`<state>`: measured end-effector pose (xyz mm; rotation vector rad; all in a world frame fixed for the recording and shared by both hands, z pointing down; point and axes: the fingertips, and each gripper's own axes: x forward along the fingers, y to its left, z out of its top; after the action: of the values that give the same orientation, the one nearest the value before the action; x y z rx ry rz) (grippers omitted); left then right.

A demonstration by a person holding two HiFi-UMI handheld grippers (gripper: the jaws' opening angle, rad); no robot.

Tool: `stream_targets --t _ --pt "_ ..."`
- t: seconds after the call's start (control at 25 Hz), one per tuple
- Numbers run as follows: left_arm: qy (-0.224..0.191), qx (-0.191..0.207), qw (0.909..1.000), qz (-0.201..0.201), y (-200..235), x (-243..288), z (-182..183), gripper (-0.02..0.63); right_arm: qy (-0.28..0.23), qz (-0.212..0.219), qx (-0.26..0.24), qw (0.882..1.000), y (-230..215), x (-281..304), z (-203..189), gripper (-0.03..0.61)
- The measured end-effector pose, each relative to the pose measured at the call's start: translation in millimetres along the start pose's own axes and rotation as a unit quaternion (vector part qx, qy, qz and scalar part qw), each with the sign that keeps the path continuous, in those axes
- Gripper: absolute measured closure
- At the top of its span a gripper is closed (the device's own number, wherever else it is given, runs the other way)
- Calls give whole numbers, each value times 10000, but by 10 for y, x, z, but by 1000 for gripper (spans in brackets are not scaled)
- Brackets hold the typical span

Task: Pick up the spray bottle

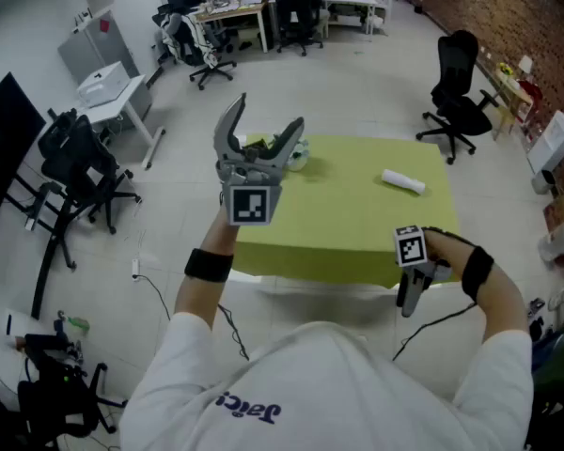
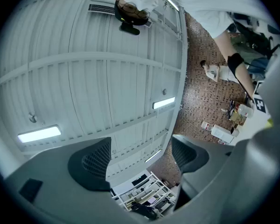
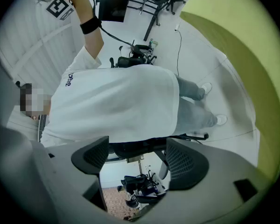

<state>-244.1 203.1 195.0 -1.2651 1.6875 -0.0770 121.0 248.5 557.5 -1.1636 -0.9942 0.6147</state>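
The main risk is that neither gripper is aimed at the table. Any reach made from here starts blind, and it could knock the target over or push it off the far edge.

Nearest, the right gripper (image 3: 136, 158) faces back at the person's own white shirt. If it swings round fast, its jaws may clip the near edge of the green table (image 1: 357, 224).

The left gripper (image 1: 266, 120) stands in front of the target in the head view. It has to tip down a long way, and coming down too steeply would press on the thing rather than straddle it.

A white roll (image 1: 402, 181) lies well apart to the right on the table and could be taken for the target by mistake. The spray bottle (image 1: 299, 156) appears to be the small pale thing on the far left part of the table, half hidden behind the left gripper. It is too small to tell for certain.

As for pose, the right hand is held low, just at the table's near right corner. Its wrist is bent so the gripper angles downward and inward, and its jaws are apart with nothing between them.

The left forearm is raised in front of the chest, with the gripper tilted up towards the ceiling. Its jaws are spread as wide as they go and hold nothing.
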Motion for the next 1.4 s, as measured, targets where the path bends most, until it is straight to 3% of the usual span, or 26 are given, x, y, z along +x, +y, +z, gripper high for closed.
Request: stream_targets --t 0.36,0.6,0.72,0.92,1.08,1.24,1.4 --pt "89 24 9996 -269 137 -142 -186 198 -236 -279 201 9991 -109 -14 413 179" --pt "54 -79 9992 -401 162 -158 -305 198 -368 -359 11 9987 -105 -157 597 179" --pt "155 54 9982 -576 4 -36 -402 198 -359 -372 -221 9984 -110 -324 616 179" --pt "147 260 9971 -706 -388 281 -591 198 -243 -195 -187 9993 -343 -678 335 179" --pt "426 219 9975 -525 -818 707 -868 198 216 -685 -11 9974 -660 -1268 -295 179" --pt "480 174 9979 -403 -1222 1234 -1083 198 260 -980 -51 9948 -773 -2076 -778 180" --pt "704 212 9970 -232 -1487 1623 -1261 198 480 -1054 -37 9933 -838 -2674 -1210 179"
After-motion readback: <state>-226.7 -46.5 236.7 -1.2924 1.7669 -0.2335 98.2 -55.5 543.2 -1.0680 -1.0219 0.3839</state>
